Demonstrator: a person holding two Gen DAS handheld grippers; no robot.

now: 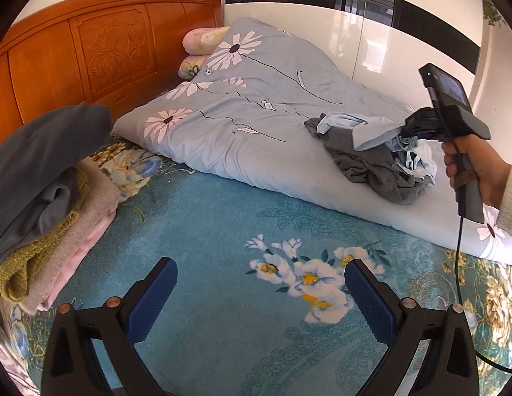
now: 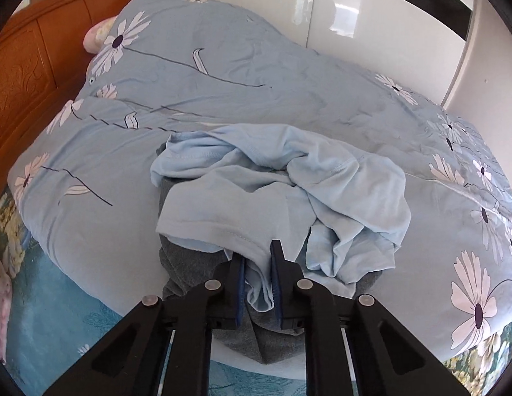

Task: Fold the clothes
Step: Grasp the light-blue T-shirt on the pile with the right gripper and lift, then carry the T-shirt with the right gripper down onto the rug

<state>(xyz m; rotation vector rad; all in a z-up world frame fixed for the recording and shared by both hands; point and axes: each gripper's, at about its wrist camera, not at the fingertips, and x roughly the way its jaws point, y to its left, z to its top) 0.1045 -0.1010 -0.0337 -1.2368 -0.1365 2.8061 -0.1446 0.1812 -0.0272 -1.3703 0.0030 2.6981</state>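
The step in hand looks like picking the next garment from the unfolded heap. The right gripper (image 2: 258,274) has its jaws drawn narrow on a fold of the light blue shirt (image 2: 289,178), which lies crumpled on top of a grey garment (image 2: 189,264) on the flowered quilt (image 2: 222,66). The left gripper (image 1: 260,300) hangs wide and empty over the bare blue bedspread (image 1: 206,217), beside the stack of folded clothes (image 1: 48,198). Next, the shirt probably needs lifting clear of the grey garment and spreading flat on the bedspread, with the left gripper taking a second edge.

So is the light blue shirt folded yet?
No. The light blue shirt lies crumpled on the quilt, its hem pinched in the right tongs.
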